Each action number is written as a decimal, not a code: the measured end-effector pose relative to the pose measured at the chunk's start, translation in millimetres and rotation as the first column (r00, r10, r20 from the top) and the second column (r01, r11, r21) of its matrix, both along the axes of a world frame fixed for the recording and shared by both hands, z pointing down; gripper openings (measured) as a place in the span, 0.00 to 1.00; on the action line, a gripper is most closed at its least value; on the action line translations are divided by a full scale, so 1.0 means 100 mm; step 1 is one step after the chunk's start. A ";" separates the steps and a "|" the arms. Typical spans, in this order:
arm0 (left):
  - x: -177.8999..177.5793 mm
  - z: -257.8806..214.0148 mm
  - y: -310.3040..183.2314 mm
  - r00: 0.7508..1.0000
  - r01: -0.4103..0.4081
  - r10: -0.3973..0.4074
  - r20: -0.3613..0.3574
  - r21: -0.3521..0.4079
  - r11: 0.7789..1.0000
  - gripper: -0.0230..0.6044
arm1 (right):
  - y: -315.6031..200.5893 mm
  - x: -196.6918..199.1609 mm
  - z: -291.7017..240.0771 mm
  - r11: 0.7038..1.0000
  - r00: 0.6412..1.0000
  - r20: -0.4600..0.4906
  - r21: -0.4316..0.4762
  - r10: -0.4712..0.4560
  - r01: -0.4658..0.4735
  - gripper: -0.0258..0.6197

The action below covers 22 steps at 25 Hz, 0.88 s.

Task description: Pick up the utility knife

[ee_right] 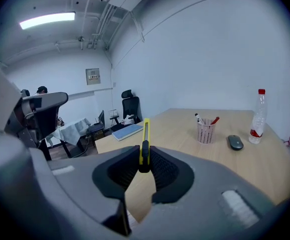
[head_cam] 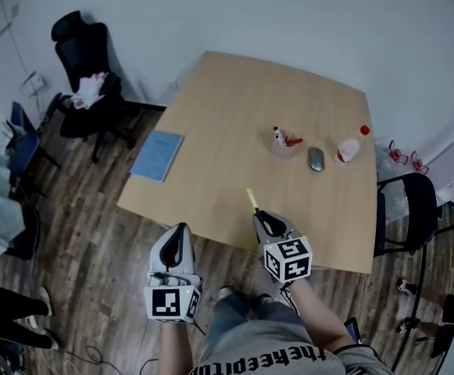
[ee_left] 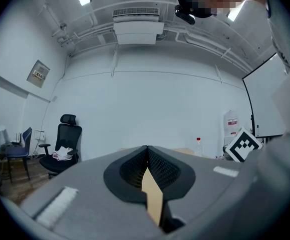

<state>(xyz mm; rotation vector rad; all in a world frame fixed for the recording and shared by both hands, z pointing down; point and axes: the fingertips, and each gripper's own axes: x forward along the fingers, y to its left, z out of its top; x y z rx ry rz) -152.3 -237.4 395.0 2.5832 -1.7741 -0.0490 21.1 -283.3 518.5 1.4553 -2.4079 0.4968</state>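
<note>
- Knife (ee_right: 145, 134), yellow, is clamped between the right tool's (ee_right: 144, 160) pads, over the desk's (head_cam: 227, 108) near edge.
- In the head view its tip points to 11 o'clock from that tool.
- Cup (head_cam: 283, 144), mouse (head_cam: 316, 159) and bottle (head_cam: 352, 145) stand at 1 o'clock from it, the notebook (head_cam: 157, 155) at 10 o'clock.
- Left tool (ee_left: 147, 151) has its jaws together and empty. It sits at 8 o'clock from the right one, just off the desk.
</note>
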 end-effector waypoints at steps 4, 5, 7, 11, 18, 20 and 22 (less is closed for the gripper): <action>0.10 -0.03 0.05 1.000 -0.013 0.013 0.005 0.011 1.000 0.07 | 0.08 0.07 -0.13 0.999 1.000 -0.007 0.042 -0.005 0.005 0.14; 0.12 -0.03 0.06 1.000 -0.018 0.018 0.006 0.016 1.000 0.07 | 0.10 0.09 -0.16 0.999 1.000 -0.008 0.052 -0.006 0.006 0.14; 0.16 -0.04 0.08 1.000 -0.024 0.023 0.006 0.019 1.000 0.07 | 0.14 0.12 -0.23 0.997 1.000 -0.009 0.075 -0.006 0.007 0.14; 0.25 -0.09 0.13 1.000 -0.030 0.030 0.007 0.021 0.999 0.07 | 0.22 0.19 -0.37 0.993 1.000 -0.014 0.118 -0.007 0.009 0.14; 0.38 -0.14 0.20 0.999 -0.053 0.053 0.003 0.037 0.998 0.07 | 0.35 0.29 -0.65 0.982 1.000 -0.007 0.189 -0.013 0.014 0.14; 0.42 -0.17 0.22 0.998 -0.058 0.057 0.005 0.039 0.998 0.07 | 0.39 0.32 -0.72 0.978 1.000 -0.002 0.207 -0.014 0.014 0.14; 0.46 -0.20 0.25 0.998 -0.066 0.066 0.008 0.046 0.997 0.07 | 0.43 0.35 -0.78 0.974 1.000 0.002 0.224 -0.015 0.014 0.14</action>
